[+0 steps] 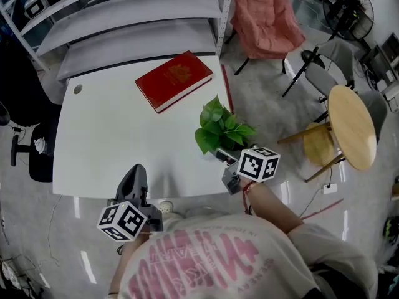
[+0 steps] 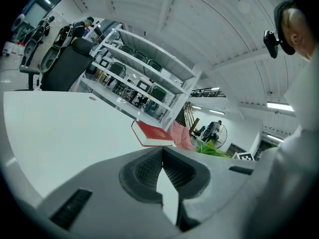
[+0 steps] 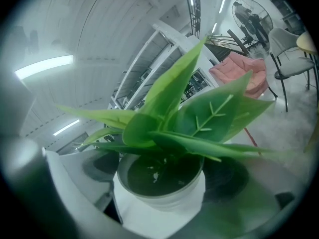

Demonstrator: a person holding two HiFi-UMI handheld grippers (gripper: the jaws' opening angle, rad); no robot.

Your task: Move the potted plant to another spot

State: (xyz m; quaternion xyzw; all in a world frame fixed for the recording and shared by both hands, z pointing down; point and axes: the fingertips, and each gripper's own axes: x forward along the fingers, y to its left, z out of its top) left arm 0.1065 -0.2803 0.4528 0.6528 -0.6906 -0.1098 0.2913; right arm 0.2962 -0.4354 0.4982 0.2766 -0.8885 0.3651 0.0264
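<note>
The potted plant, green leaves in a small white pot, is at the right front part of the white table. My right gripper is shut on the pot, with a dark jaw pad on either side of it in the right gripper view. Whether the pot rests on the table or is lifted I cannot tell. My left gripper hangs over the table's front edge, left of the plant; its jaws are shut with nothing between them. From the left gripper view the plant's leaves show at the right.
A red book lies at the table's far middle, also in the left gripper view. Grey shelving stands behind the table. A pink chair, a round wooden table and a yellow stool stand right.
</note>
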